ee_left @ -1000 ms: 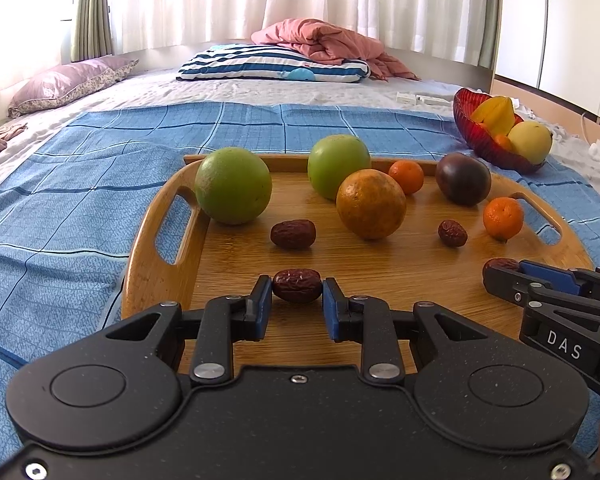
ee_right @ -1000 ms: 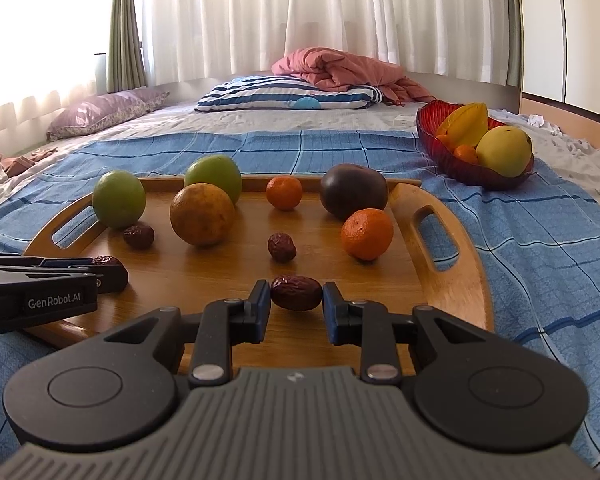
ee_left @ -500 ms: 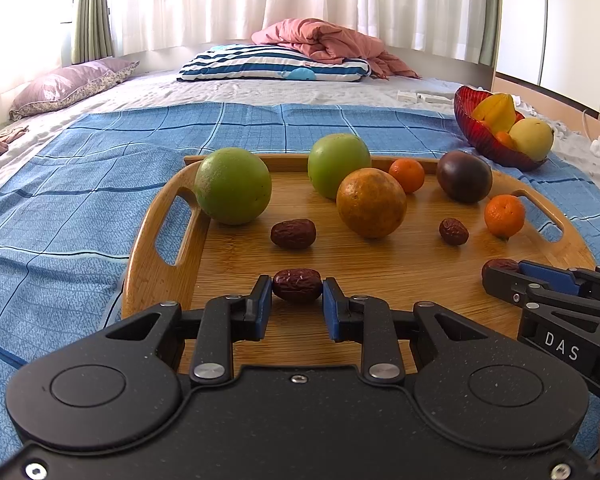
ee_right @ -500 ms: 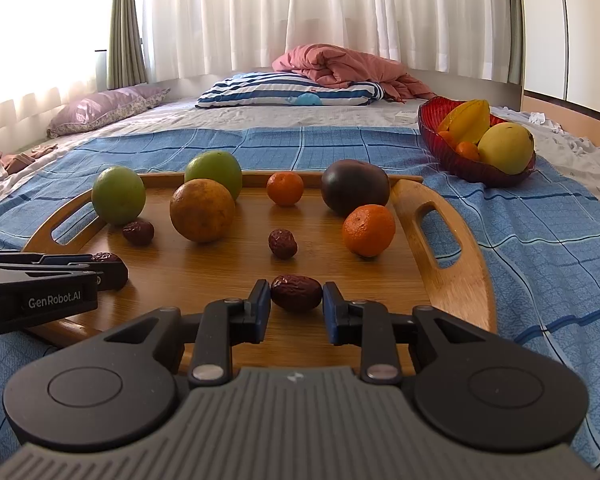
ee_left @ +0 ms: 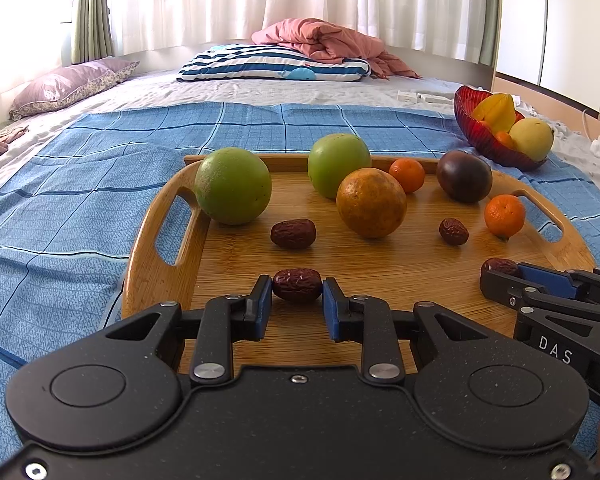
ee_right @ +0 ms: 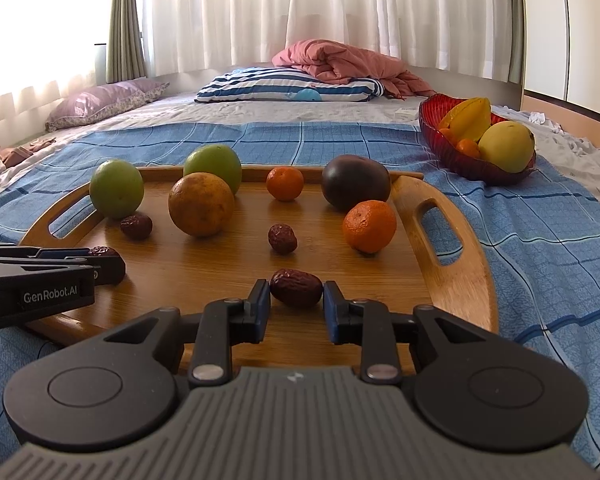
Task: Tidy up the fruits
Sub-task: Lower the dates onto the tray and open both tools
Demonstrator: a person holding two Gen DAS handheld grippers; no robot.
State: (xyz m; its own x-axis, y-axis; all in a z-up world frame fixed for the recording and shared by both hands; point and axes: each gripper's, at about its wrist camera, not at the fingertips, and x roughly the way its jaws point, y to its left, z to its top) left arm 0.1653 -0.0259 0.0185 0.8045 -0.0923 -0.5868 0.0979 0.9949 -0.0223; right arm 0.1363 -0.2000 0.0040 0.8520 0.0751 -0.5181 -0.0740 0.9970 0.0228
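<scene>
Left gripper (ee_left: 297,294) clamped on a red date (ee_left: 297,285), long axis crosswise between the pads, low over the near left of the wooden tray (ee_left: 156,276). Right gripper (ee_right: 296,294) likewise grips a second date (ee_right: 296,287) at the tray's near right. Red fruit bowl (ee_right: 440,136) lies far right, off the tray; the right hand looks nearer.

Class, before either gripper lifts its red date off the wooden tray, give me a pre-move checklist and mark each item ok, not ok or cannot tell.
1. Left gripper shut on the left date: ok.
2. Right gripper shut on the right date: ok.
3. The two grippers apart from each other: ok.
4. Loose dates clear of both grippers: ok.
5. Room left in the red bowl: cannot tell.
6. Wooden tray lying flat on the blue sheet: ok.
</scene>
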